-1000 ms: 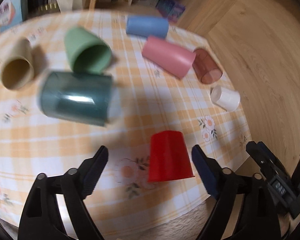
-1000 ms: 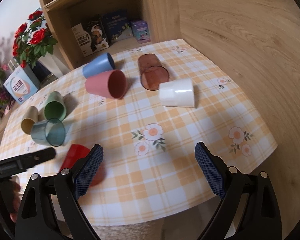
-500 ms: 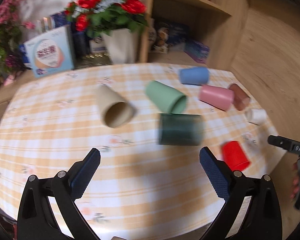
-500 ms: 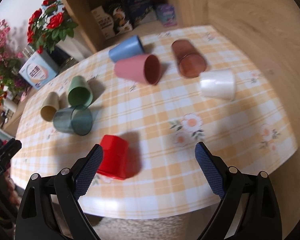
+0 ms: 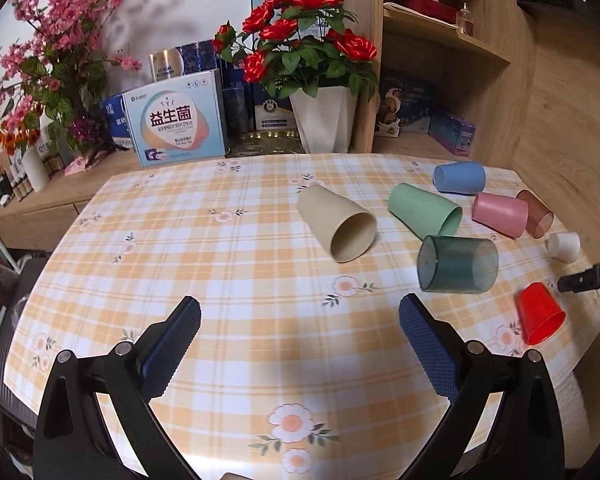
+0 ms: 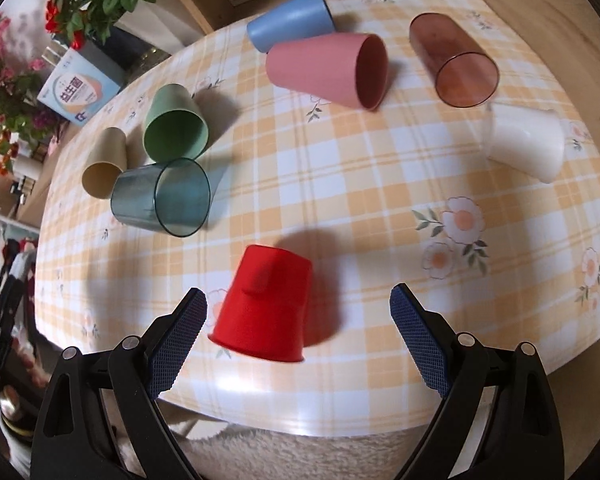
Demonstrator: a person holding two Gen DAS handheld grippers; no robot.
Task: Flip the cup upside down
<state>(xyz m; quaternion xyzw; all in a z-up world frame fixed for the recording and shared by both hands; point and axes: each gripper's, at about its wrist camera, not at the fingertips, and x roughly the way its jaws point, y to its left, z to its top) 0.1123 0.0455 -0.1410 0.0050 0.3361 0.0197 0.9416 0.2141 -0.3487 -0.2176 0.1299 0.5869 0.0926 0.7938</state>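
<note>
A red cup [image 6: 264, 306] stands upside down near the table's front edge; it also shows at the far right of the left wrist view [image 5: 538, 312]. My right gripper [image 6: 298, 314] is open and empty, just in front of the red cup. My left gripper [image 5: 300, 330] is open and empty, above the left part of the table, well away from the cups. Several cups lie on their sides: beige [image 5: 338, 222], green [image 5: 424, 210], dark teal [image 5: 458, 264], blue [image 5: 460, 177], pink [image 5: 500, 214], brown [image 6: 452, 66] and white [image 6: 526, 146].
The round table [image 5: 204, 264] has an orange plaid cloth. Behind it stand a rose pot [image 5: 324, 120], a blue-white box [image 5: 176, 120] and a wooden shelf [image 5: 440, 60]. The right tool's tip [image 5: 588, 278] shows at the right edge of the left wrist view.
My left gripper has drawn back and swung left, away from the red cup. My right gripper has moved left and closer, now facing the red cup.
</note>
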